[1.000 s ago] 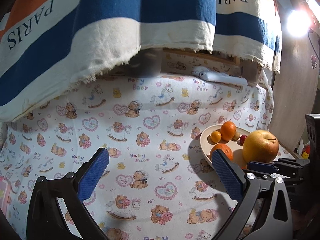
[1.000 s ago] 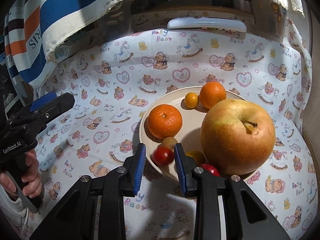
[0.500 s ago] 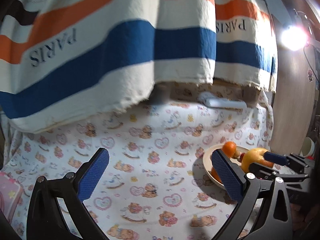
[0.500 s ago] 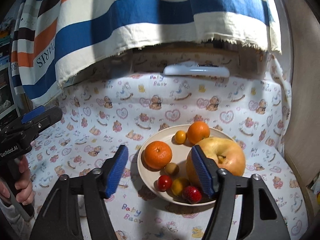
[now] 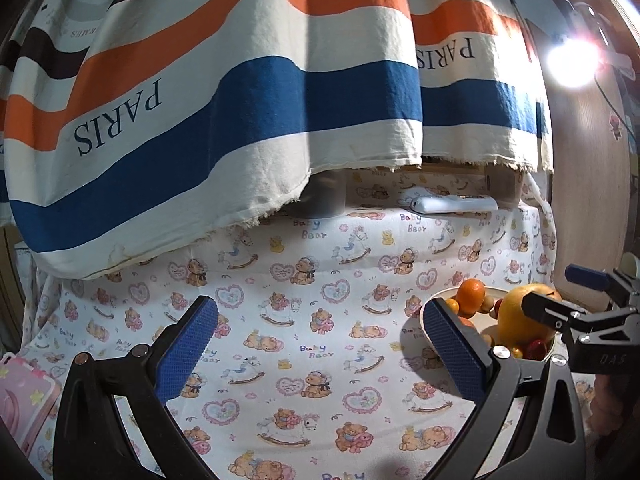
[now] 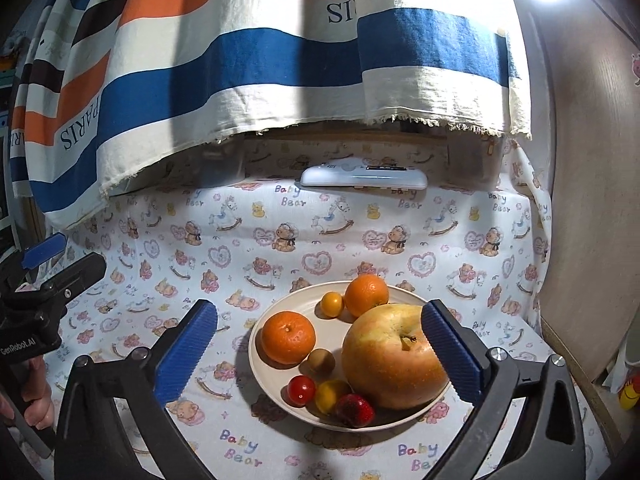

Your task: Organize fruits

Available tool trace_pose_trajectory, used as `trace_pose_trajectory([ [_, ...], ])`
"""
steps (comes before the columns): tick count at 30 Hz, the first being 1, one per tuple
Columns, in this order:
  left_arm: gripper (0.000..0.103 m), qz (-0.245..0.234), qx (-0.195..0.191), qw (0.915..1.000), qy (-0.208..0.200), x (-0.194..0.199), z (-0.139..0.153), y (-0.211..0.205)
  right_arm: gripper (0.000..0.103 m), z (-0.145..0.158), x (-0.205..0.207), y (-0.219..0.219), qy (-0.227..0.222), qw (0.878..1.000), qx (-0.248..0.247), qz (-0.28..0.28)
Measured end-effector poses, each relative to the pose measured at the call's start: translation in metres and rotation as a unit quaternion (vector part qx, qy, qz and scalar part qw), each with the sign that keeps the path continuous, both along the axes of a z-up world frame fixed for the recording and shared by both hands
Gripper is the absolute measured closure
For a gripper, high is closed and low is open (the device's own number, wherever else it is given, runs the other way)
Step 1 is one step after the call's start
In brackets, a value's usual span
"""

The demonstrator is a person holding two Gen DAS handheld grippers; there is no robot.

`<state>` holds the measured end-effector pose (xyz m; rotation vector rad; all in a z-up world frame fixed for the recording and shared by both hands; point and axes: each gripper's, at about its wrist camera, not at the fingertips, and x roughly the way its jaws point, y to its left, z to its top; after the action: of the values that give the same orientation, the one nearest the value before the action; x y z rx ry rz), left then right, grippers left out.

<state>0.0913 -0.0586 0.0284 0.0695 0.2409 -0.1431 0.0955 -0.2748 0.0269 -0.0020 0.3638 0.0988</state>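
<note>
Cream plate (image 5: pixel 430 303) sits at the right of the left wrist view, on the bear-print cloth (image 5: pixel 280 312). It holds a large apple (image 5: pixel 516 312), a mandarin (image 5: pixel 471 291) and smaller fruit partly hidden behind the blue pad. Left gripper (image 5: pixel 320 348): jaws spread wide, nothing between them, only cloth beyond. Right gripper (image 5: pixel 560 292) enters from the right edge, next to the apple. Striped "PARIS" fabric (image 5: pixel 248 92) hangs across the far side; a white remote (image 5: pixel 454 204) lies below its hem.

Right wrist view: plate (image 6: pixel 288 302) near centre. Contents: apple (image 6: pixel 390 356) right, large mandarin (image 6: pixel 288 337) left, second mandarin (image 6: pixel 366 295) far side with a yellow cherry tomato (image 6: pixel 332 304) just beside it. Near rim: red cherry tomato (image 6: pixel 301 390), yellow tomato (image 6: pixel 330 394), strawberry (image 6: pixel 354 410); a small brown fruit (image 6: pixel 321 361) mid-plate. Right gripper (image 6: pixel 318 352): jaws opening, wide apart, pads clear of all fruit. Left gripper (image 6: pixel 60 268) at the left edge, a hand (image 6: pixel 36 404) on its handle.
</note>
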Motion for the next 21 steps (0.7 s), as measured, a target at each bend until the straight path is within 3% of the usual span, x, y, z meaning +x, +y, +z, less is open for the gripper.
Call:
trace_pose_trajectory([
  [4, 0.001, 0.004, 0.013, 0.9999, -0.002, 0.000, -0.005, -0.005, 0.001, 0.000, 0.000, 0.000, -0.004, 1.000, 0.003, -0.001],
  [13, 0.001, 0.013, -0.016, 0.9993, 0.032, 0.012, -0.010, 0.007, 0.001, 0.000, -0.005, -0.003, -0.035, 0.999, 0.001, -0.026],
  [21, 0.001, 0.009, -0.009, 0.9993, 0.037, 0.014, -0.011, 0.004, 0.001, 0.000, -0.005, -0.001, -0.034, 0.999, -0.008, -0.030],
])
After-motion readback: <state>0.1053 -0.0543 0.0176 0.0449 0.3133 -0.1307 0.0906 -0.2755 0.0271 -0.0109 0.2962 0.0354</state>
